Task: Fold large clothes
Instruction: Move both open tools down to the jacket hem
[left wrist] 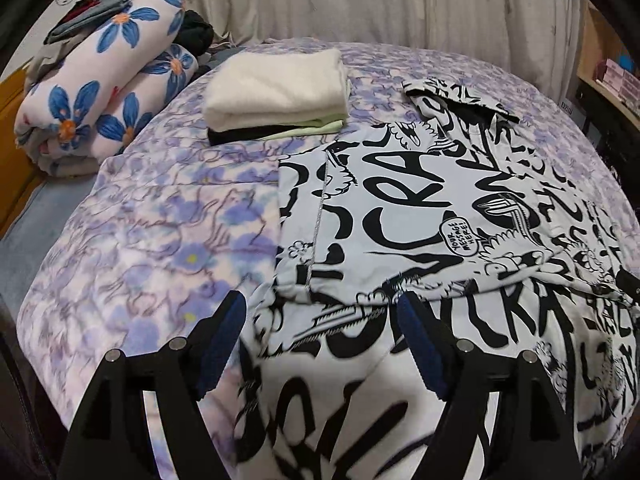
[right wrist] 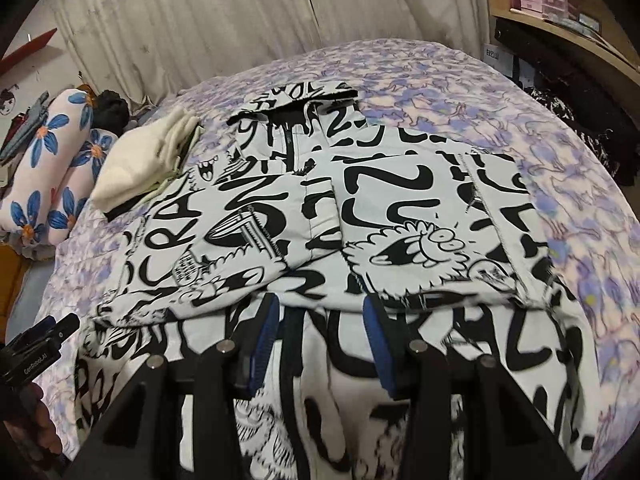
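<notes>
A large white garment with black graffiti print (left wrist: 420, 216) lies flat on the bed, both sleeves folded in across its front; it also shows in the right wrist view (right wrist: 360, 216). Its collar points to the far side. My left gripper (left wrist: 320, 312) is open, its blue-padded fingers (left wrist: 224, 340) hovering over the garment's near left hem. My right gripper (right wrist: 320, 316) is open, fingers (right wrist: 378, 344) above the near hem towards the middle, nothing between them. The left gripper also shows at the left edge of the right wrist view (right wrist: 44, 336).
A stack of folded clothes, cream on top (left wrist: 276, 92), sits at the far left of the purple floral bedspread (left wrist: 160, 240). A rolled flower-print blanket (left wrist: 100, 80) lies beyond it. A curtain (right wrist: 200, 20) hangs behind the bed, and a shelf with boxes (right wrist: 560, 12) stands at the right.
</notes>
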